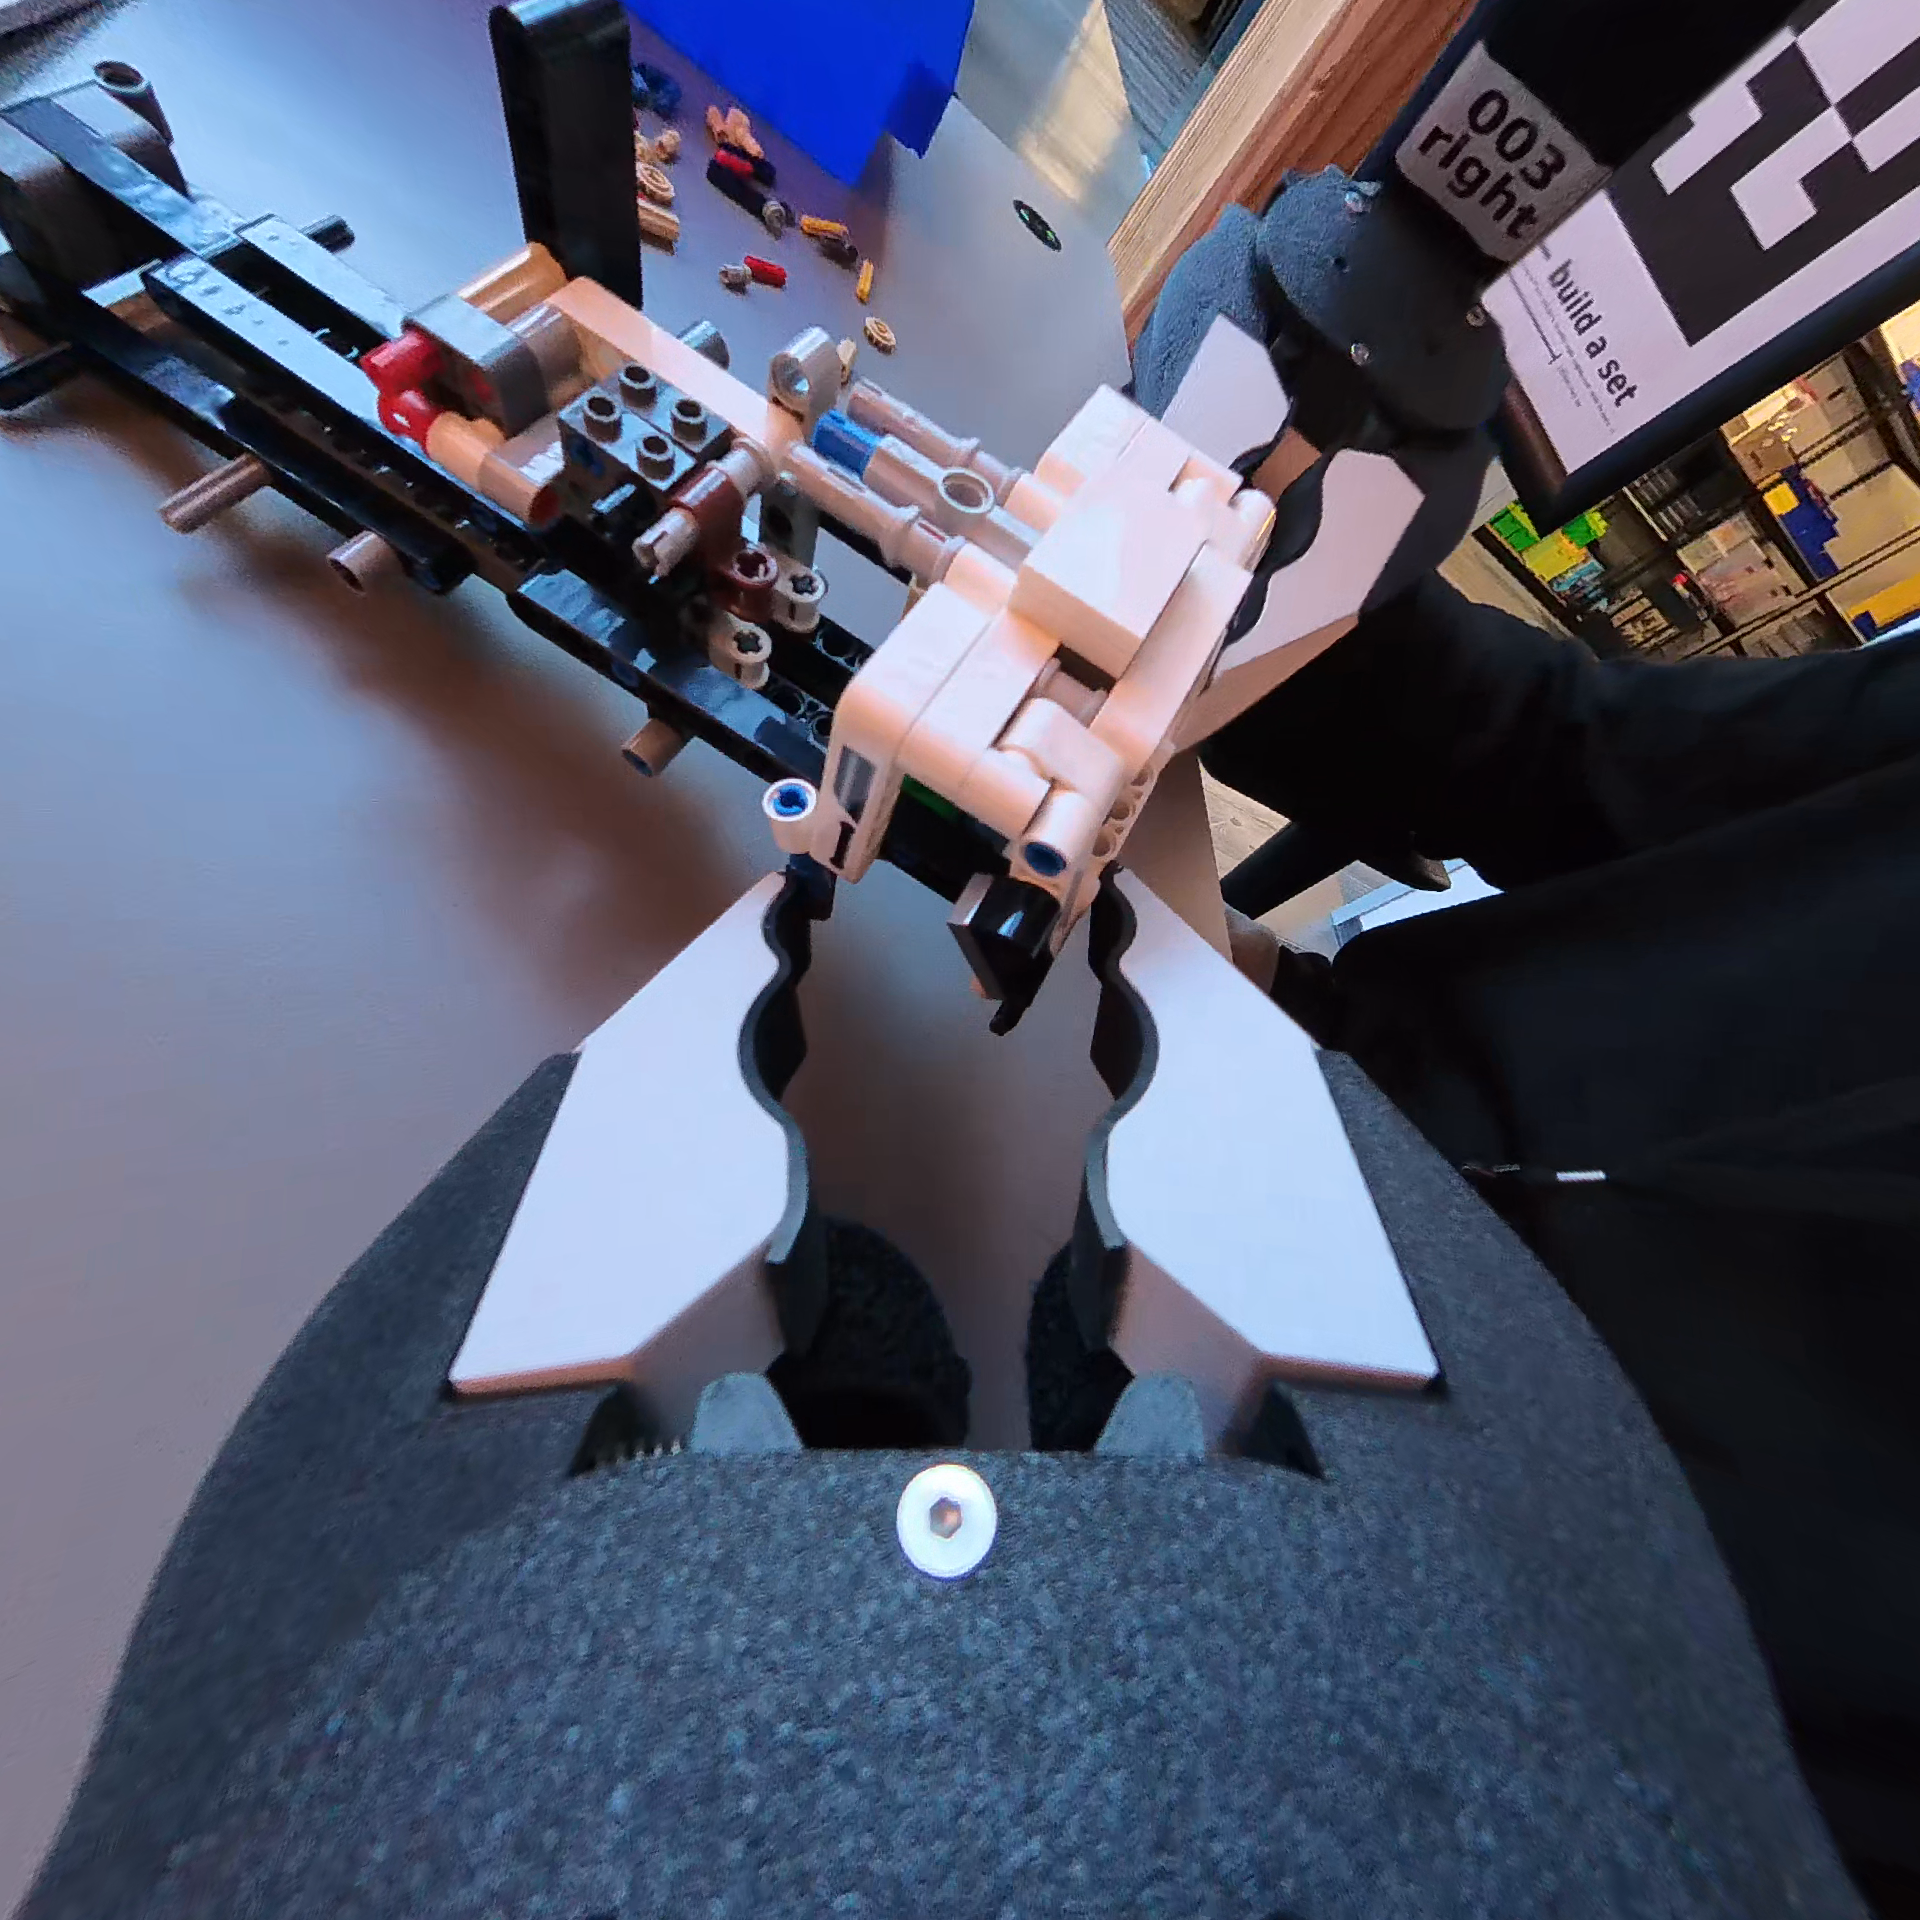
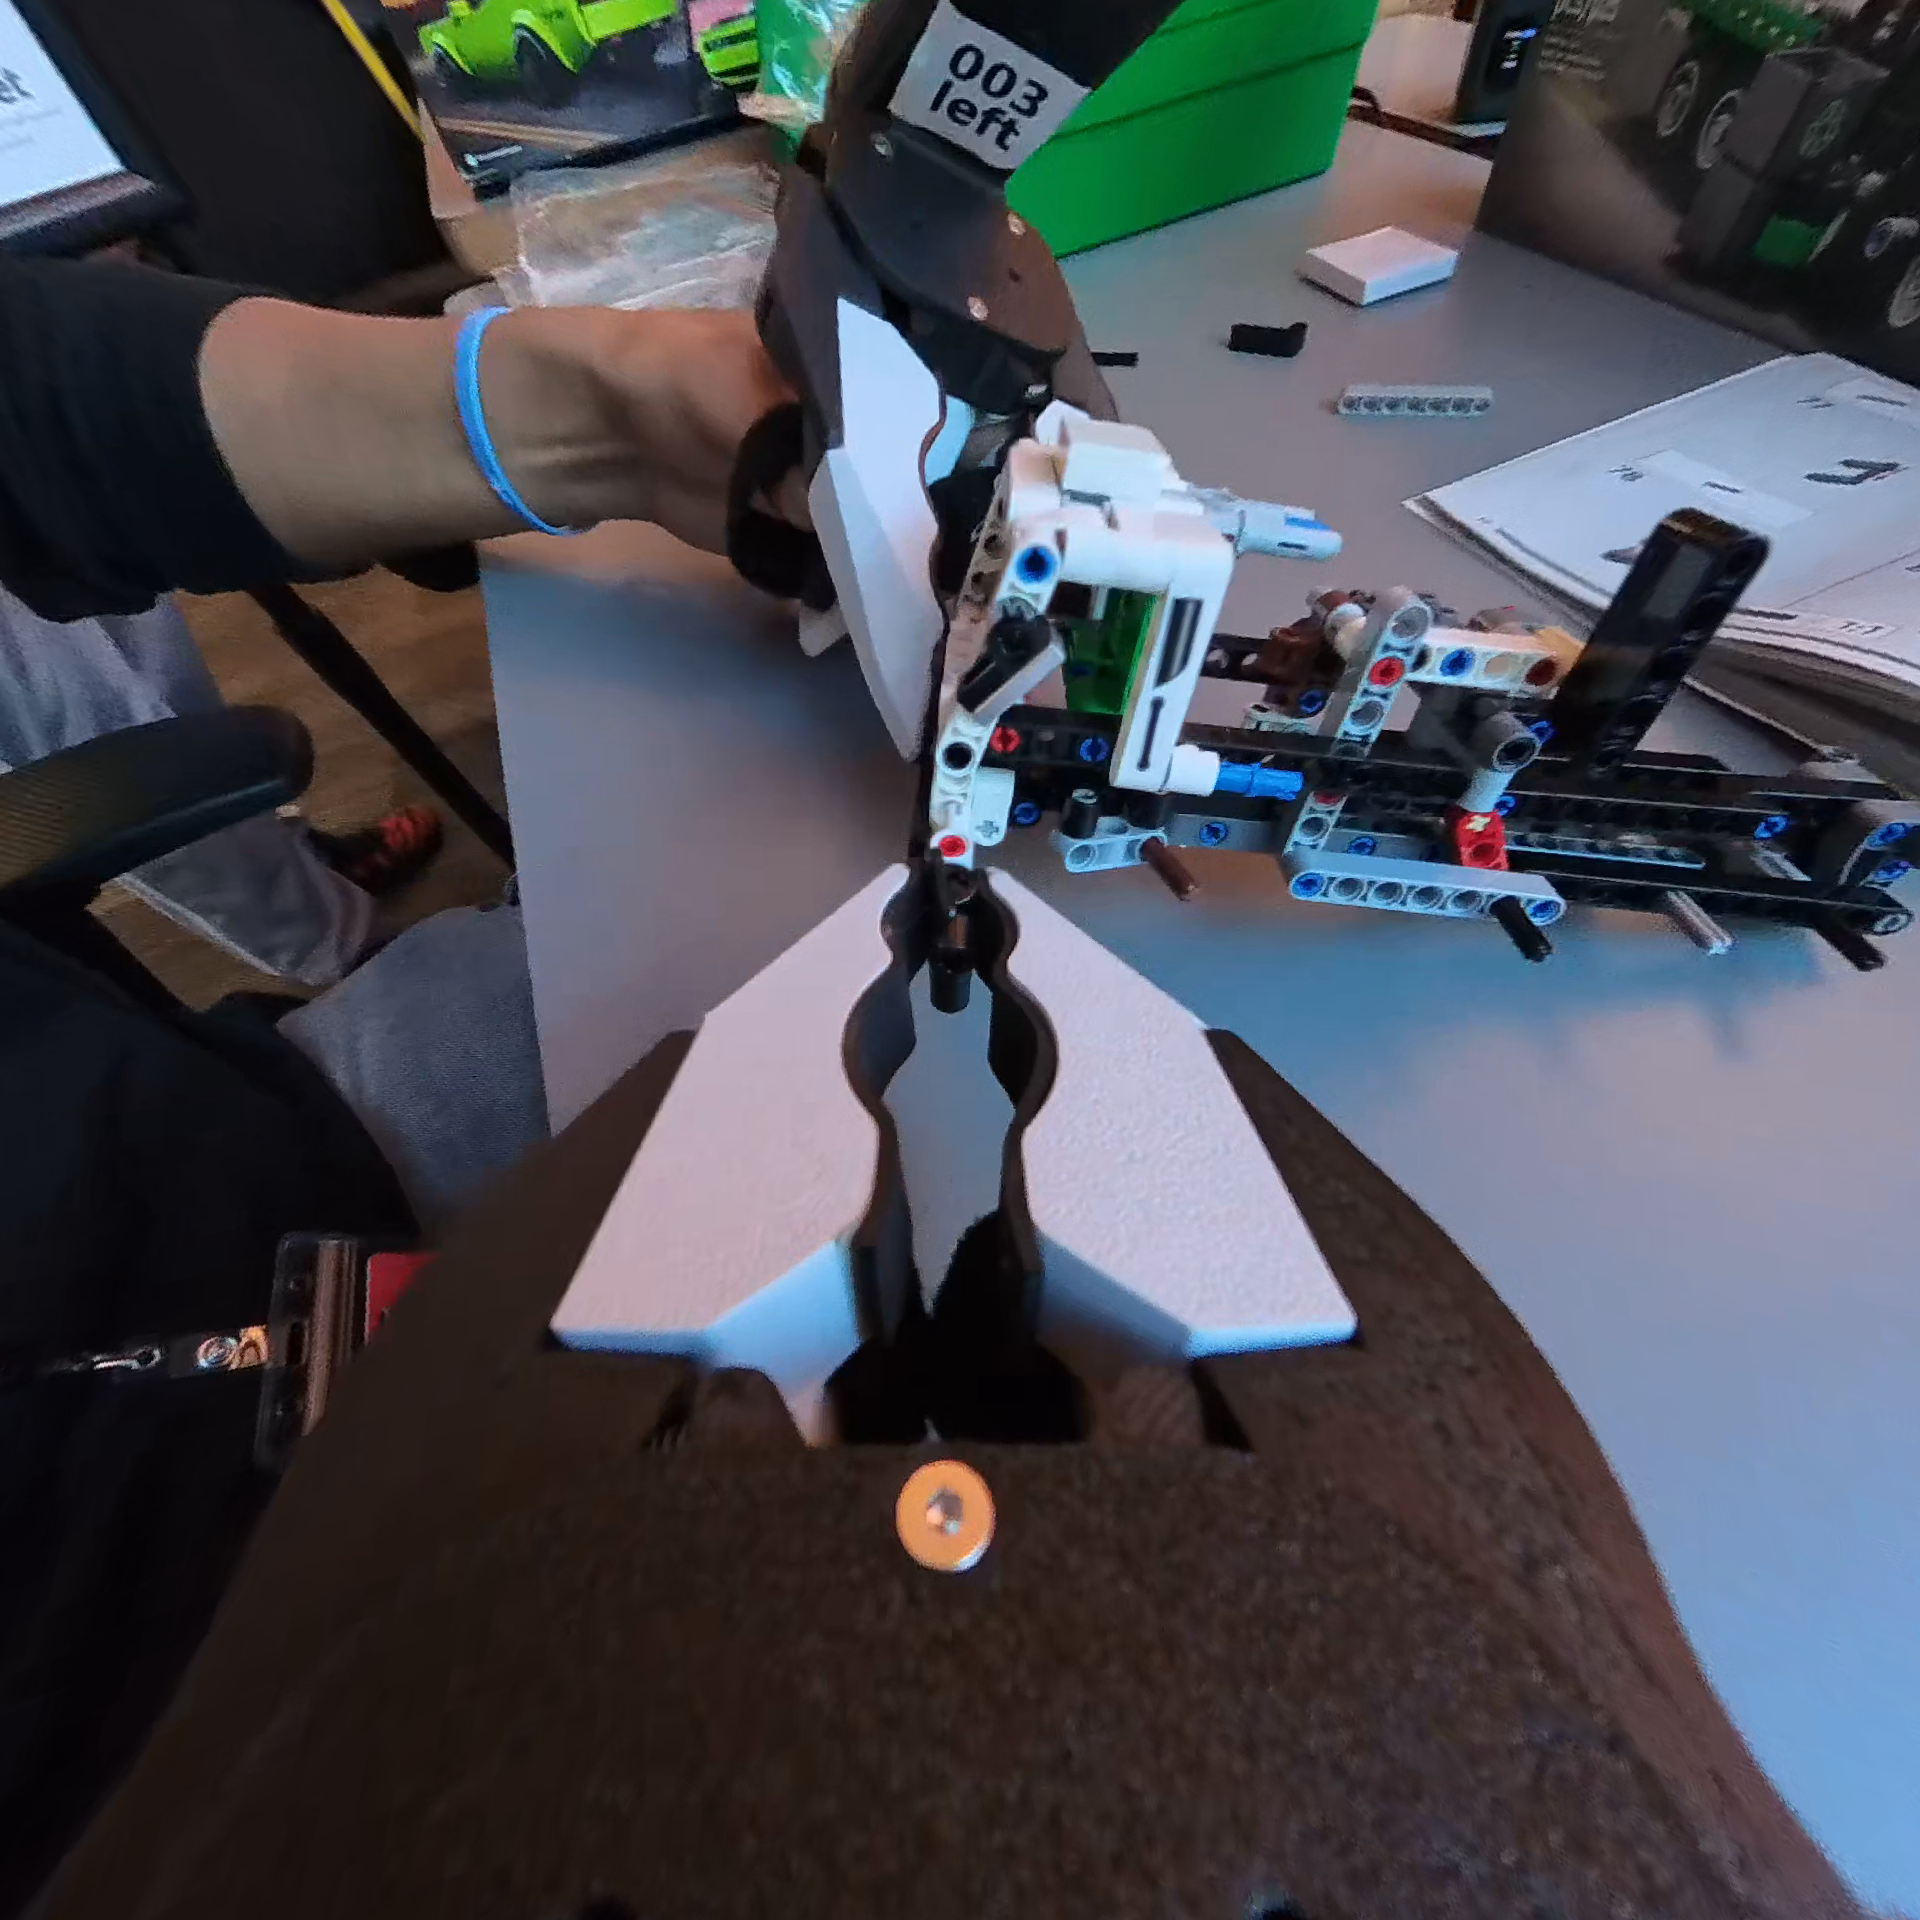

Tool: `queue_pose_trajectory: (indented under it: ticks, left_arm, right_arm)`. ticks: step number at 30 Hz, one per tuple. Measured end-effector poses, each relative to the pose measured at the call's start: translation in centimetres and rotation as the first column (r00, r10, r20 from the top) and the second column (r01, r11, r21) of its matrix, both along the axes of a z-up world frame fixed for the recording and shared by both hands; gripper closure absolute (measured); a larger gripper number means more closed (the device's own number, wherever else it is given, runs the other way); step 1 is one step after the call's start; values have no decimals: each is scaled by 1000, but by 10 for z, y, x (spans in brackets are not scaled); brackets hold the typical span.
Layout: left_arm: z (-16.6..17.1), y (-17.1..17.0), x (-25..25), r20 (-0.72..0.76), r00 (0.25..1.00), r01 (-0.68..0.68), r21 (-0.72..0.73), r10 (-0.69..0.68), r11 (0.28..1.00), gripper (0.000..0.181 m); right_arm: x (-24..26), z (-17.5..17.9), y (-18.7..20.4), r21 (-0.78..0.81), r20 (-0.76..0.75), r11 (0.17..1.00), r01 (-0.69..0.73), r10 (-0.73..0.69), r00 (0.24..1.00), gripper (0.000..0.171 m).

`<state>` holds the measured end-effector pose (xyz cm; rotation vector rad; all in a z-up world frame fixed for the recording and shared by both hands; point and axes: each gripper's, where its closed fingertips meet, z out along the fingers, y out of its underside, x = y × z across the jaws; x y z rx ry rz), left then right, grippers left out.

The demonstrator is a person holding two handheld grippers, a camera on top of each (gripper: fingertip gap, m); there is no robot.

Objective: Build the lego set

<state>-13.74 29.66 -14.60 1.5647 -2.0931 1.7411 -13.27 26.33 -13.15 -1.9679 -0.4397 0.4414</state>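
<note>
Lego chassis (image 2: 1455, 800) lies on the table (image 1: 260, 727). Our left gripper (image 1: 945, 914), jaws spread, brackets its white cab end; our right gripper (image 2: 951, 914) seemingly pinches a black pin there. Next: press it home.

left gripper (image 1: 945, 914) open beside white lego assembly (image 1: 1049, 665)

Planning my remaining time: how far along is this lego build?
Done: long black chassis with white cab mounted at its end. In hand: right tongs pinch a small black piece under the cab; left tongs open beside it. Left: loose parts on the table, so plenty remains.
</note>
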Motion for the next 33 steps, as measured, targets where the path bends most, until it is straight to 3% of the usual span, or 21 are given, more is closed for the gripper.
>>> queue_pose_trajectory:
  ticks: [8,19,26,33]
  left_arm:
    - [-7,-1,0,-14,1000,16,55,-15,998,128]
    - [-15,-2,1,-38,999,15,117,-10,993,129]
    - [-16,-1,2,-35,999,2,124,2,992,130]
    - [-16,2,5,-35,999,-23,131,28,991,130]
  right_arm:
    - [-1,-1,-1,-34,-4,999,-17,17,1000,165]
    - [1,-15,-3,-110,157,994,10,7,988,165]
    - [0,-17,-2,-82,73,996,-28,34,997,165]
    - [2,-19,1,-76,109,997,-3,11,994,165]
